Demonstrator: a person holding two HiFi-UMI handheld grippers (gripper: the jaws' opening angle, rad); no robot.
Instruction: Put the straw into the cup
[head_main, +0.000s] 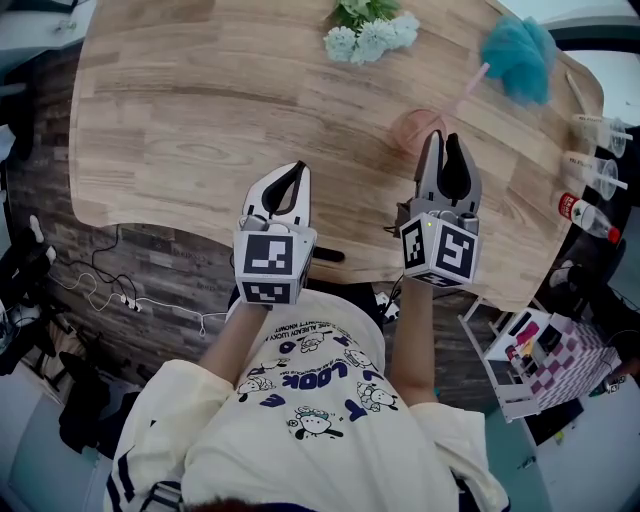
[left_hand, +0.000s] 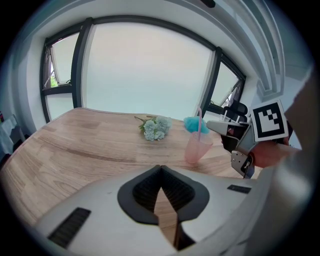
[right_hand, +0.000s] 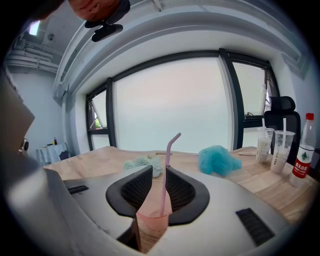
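The pink cup (head_main: 412, 128) stands upright on the wooden table (head_main: 200, 100), toward the right side and not far from the near edge. The straw (head_main: 468, 88) is already inside the cup and leans away to the far right, with its bent end on top.

The right gripper (right_hand: 159, 167) is just before the cup, with its tips over the near rim. In the right gripper view its jaws are only a little apart. The straw rises in this narrow gap, close against the right jaw, while the left jaw is clear of it, so this claw clamps nothing.

The left gripper (left_hand: 160, 166) hangs over the near part of the table, well to the left of the cup. Its jaws meet at the tips and there is nothing between them.

Behind the cup lie some pale flowers (head_main: 372, 35) at the far edge, and a blue puff (head_main: 518, 55) is near the top of the straw. At the right end of the table there are two clear cups (head_main: 600, 130) with their own straws, and beside them a bottle (head_main: 585, 215) with a red label
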